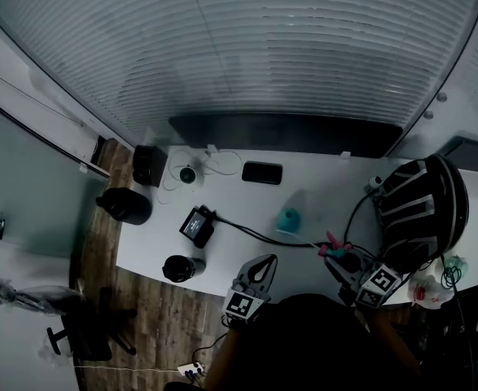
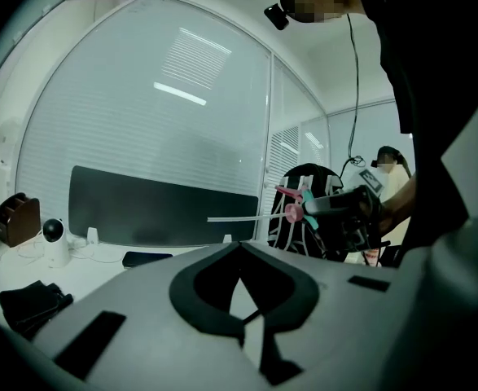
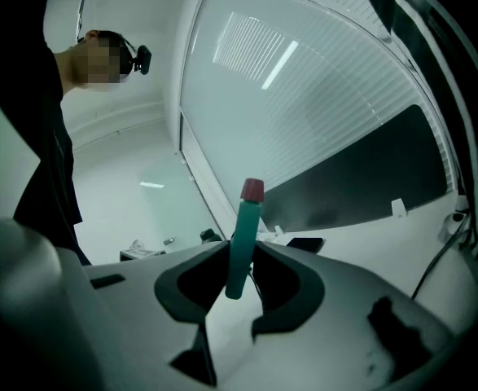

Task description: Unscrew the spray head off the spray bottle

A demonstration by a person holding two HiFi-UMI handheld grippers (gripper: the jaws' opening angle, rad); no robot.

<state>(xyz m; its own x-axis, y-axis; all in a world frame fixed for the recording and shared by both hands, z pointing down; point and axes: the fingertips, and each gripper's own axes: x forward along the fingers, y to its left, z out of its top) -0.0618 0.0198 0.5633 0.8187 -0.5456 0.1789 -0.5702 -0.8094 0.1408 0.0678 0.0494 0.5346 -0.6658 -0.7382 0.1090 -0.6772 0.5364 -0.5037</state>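
The teal spray bottle [image 1: 288, 218] stands headless on the white desk [image 1: 320, 182], apart from both grippers. My right gripper [image 1: 342, 256] [image 3: 240, 255] is shut on the spray head [image 3: 240, 243], a teal stem with a red tip [image 3: 252, 190] that sticks up between the jaws. The left gripper view shows that head [image 2: 297, 208] from the side, with its thin white dip tube [image 2: 239, 217] pointing left. My left gripper [image 1: 263, 262] [image 2: 240, 248] hangs near the desk's front edge, shut with nothing between its jaws.
On the desk lie a black phone [image 1: 261, 173], a small white camera [image 1: 188, 173], a black box [image 1: 149, 165], a black device [image 1: 196, 225] with a cable [image 1: 259, 234], and a dark cup [image 1: 177, 268]. A black-and-white backpack [image 1: 422, 210] sits at the right.
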